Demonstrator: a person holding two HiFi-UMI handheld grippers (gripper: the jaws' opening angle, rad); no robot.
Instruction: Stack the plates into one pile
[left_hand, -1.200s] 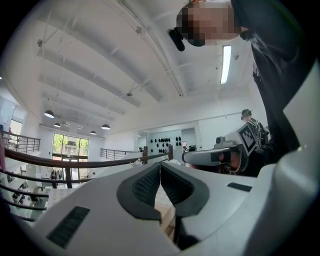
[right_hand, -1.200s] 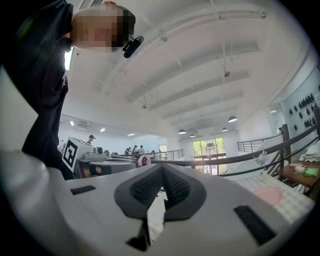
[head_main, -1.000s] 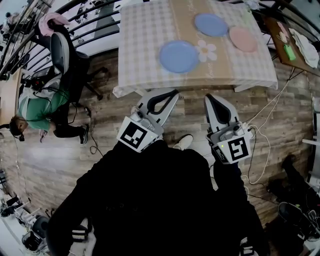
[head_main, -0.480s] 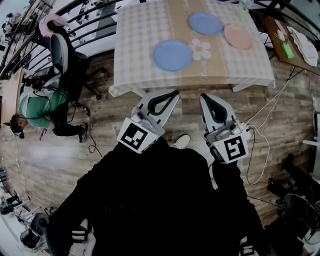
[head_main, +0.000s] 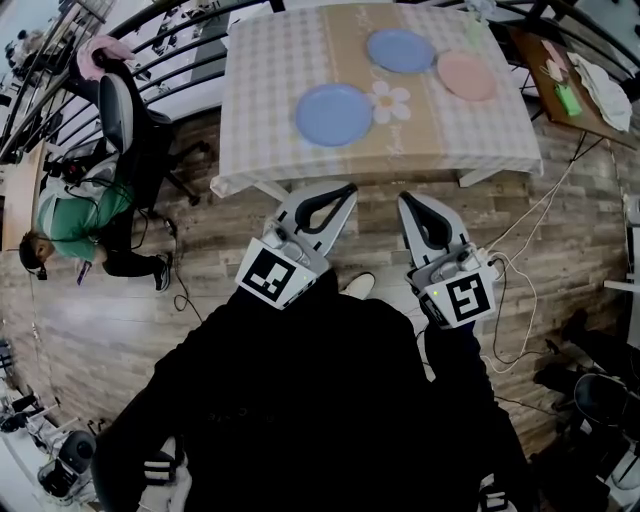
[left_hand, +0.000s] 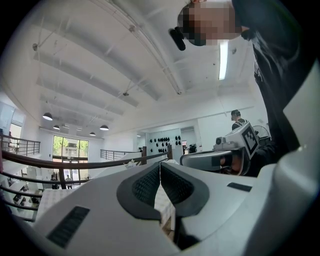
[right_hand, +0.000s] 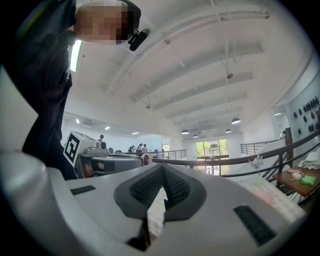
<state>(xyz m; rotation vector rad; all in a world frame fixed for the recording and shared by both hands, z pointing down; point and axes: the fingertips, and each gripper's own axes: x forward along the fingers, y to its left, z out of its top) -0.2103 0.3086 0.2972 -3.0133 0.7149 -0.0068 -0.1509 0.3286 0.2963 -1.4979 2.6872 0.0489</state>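
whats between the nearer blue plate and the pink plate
In the head view, only a white daisy printed on the tablecloth lies between the nearer blue plate and the pink plate.

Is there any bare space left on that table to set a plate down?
The tablecloth is bare along its left side, left of the near blue plate, and at the near right corner, in front of the pink plate. It is crowded at the far right, where the far blue plate and the pink one sit close together.
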